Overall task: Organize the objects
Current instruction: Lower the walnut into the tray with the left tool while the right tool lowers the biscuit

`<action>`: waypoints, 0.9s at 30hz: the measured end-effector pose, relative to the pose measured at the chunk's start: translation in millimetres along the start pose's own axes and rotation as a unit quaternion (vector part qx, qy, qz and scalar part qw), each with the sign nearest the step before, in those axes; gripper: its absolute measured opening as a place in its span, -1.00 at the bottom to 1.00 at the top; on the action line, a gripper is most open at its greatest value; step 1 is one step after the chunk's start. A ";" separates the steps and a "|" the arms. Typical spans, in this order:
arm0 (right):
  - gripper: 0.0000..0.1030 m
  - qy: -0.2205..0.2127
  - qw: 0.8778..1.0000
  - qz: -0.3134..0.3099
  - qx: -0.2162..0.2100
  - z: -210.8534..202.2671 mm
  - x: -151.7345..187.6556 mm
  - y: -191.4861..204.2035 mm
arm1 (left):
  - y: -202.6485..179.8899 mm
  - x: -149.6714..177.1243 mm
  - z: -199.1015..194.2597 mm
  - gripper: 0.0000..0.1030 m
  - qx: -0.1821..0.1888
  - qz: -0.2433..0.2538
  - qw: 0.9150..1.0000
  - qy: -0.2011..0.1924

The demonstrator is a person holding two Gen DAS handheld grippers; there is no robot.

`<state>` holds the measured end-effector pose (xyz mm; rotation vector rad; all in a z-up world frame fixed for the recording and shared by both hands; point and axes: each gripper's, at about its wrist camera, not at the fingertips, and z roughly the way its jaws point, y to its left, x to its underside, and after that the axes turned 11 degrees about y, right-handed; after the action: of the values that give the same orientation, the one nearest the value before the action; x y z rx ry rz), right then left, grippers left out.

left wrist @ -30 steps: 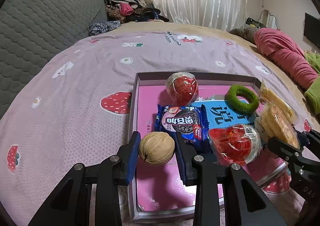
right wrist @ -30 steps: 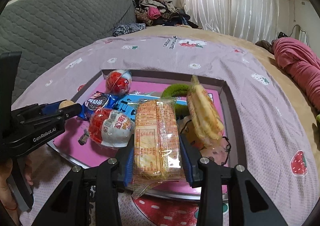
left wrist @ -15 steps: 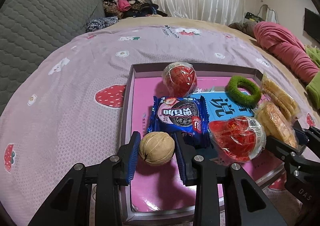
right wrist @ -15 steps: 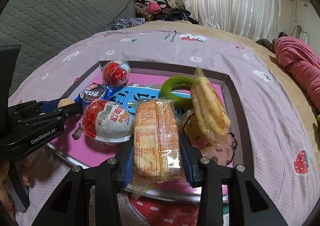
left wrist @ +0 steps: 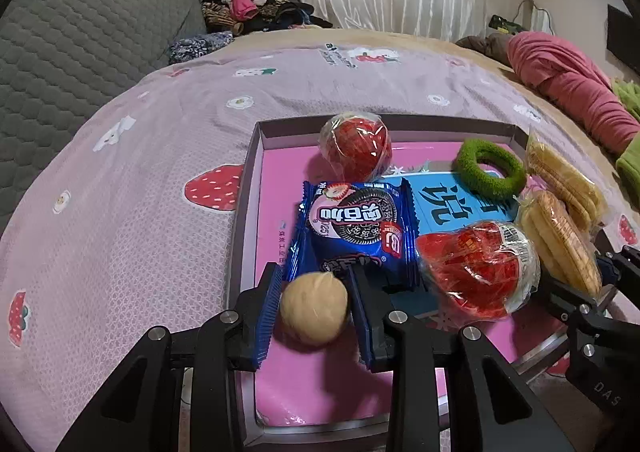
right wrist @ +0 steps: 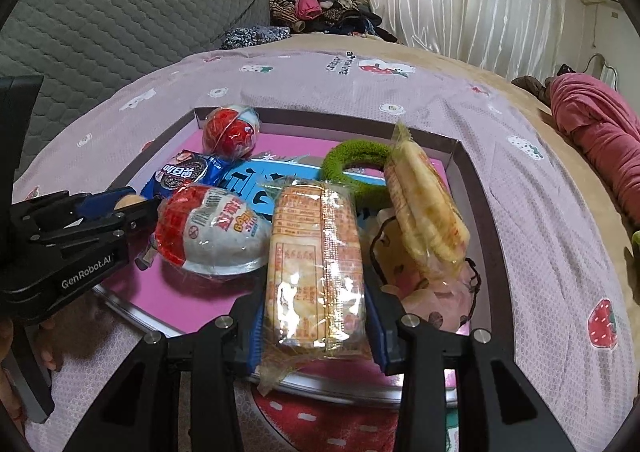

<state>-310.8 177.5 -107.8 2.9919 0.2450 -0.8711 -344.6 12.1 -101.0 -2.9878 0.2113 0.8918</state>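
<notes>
Both claws held something. Left gripper (left wrist: pixel 314 306) was pinched narrowly on a walnut (left wrist: pixel 313 307), low over the near left part of a shallow pink-floored tray (left wrist: pixel 276 188) on a bed. Right gripper (right wrist: pixel 316 326) clamped a clear-wrapped cracker packet (right wrist: pixel 316 264) by its near end, at the tray's near edge. The walnut looked light, hard and round, likely to roll or pop free unless squeezed across its middle. The packet looked light and brittle inside, with slippery film; a grip across its long sides seemed safest.

Just beyond the walnut lay a blue cookie packet (left wrist: pixel 356 230); right of it sat a red-and-white wrapped snack (left wrist: pixel 478 270), near both claws. Farther off were a red wrapped ball (left wrist: pixel 356 146), a green ring (left wrist: pixel 490 170) and a second cracker packet (right wrist: pixel 424 208), crowding the tray's right side.
</notes>
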 end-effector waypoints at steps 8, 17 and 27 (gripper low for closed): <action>-0.12 0.004 1.000 0.003 0.001 0.1 0.5 0.2 | -3.2 0.0 2.5 -0.27 -0.002 0.004 1.000 0.004; 0.14 0.001 1.000 0.006 0.000 -3.3 0.5 -1.0 | -10.4 2.4 1.8 0.05 -0.005 0.017 1.000 0.012; 0.33 -0.005 1.000 0.008 0.003 -10.0 1.0 -0.8 | -15.1 4.1 -3.4 0.48 0.019 0.020 0.999 0.021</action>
<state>-304.8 179.0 -99.9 2.9891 0.2177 -0.8874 -337.4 26.3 -100.8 -2.9790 0.2855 0.8202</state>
